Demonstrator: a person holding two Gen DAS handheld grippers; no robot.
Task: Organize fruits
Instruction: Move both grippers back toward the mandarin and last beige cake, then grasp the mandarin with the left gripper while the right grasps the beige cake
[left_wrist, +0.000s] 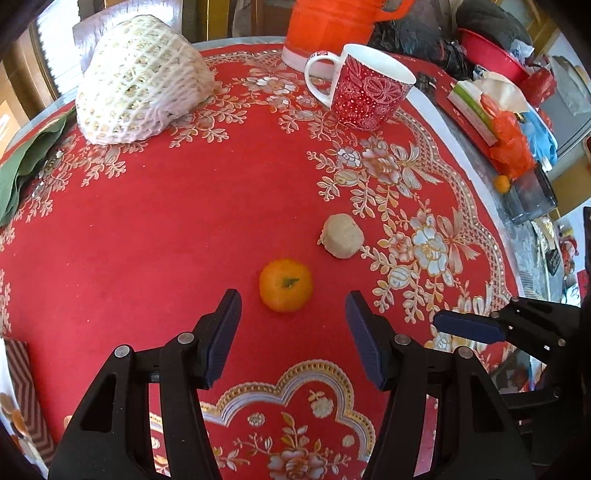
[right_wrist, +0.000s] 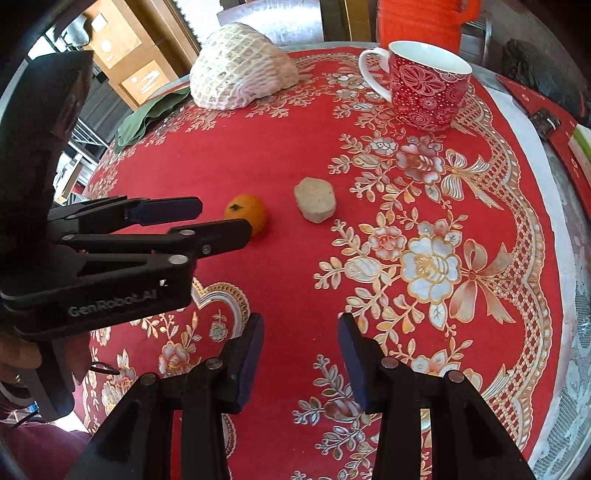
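Both jaws wide, empty, tangerine (left_wrist: 285, 285) ahead

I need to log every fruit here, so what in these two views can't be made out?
- Foam net: its mesh hides whatever it wraps, in both views.
- Mug: its inside is hidden by its own wall.
- Small orange thing by the table edge, left wrist view: too small to identify.
- Tangerine: right wrist view, partly covered by the left gripper.

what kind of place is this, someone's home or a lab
Most likely a lived-in home, at a dining table. A red floral tablecloth covers the round table, with a patterned mug and a tissue box among household clutter at the edge, and a mandarin lying loose.
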